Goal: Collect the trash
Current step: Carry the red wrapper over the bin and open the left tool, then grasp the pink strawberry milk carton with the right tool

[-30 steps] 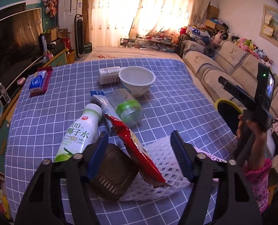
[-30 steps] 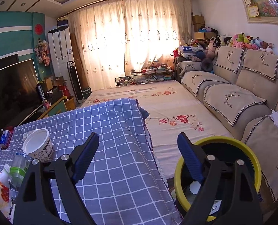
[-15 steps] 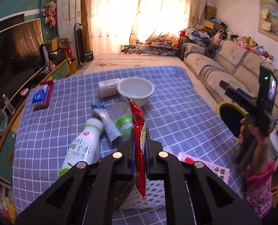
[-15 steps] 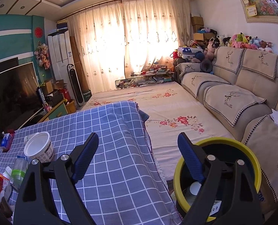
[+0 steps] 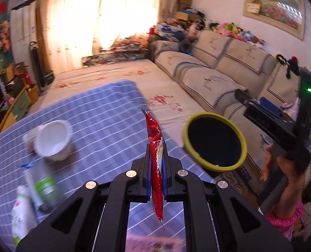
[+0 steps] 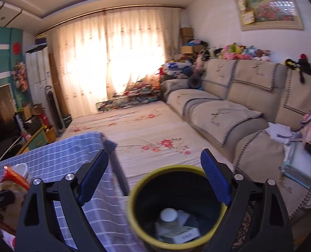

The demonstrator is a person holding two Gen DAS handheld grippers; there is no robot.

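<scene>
My left gripper [image 5: 156, 168] is shut on a red snack wrapper [image 5: 154, 142] and holds it upright in the air above the blue checked table [image 5: 105, 113]. The yellow-rimmed black trash bin [image 5: 215, 142] stands to its right, off the table edge. My right gripper [image 6: 154, 178] is open and empty, hovering over the bin [image 6: 176, 208], which holds a white cup and a small box. The red wrapper also shows at the left edge of the right wrist view [image 6: 13, 177].
On the table lie a white bowl [image 5: 52, 140], a green-capped jar [image 5: 47, 189], a white and green bottle [image 5: 20, 212] and a pink paper [image 5: 155, 243]. A beige sofa [image 6: 228, 113] runs along the right. The right gripper's handle [image 5: 285, 126] is beyond the bin.
My left gripper closed on the red wrapper, lifted it off the table and swung right toward the bin. My right gripper moved over the bin.
</scene>
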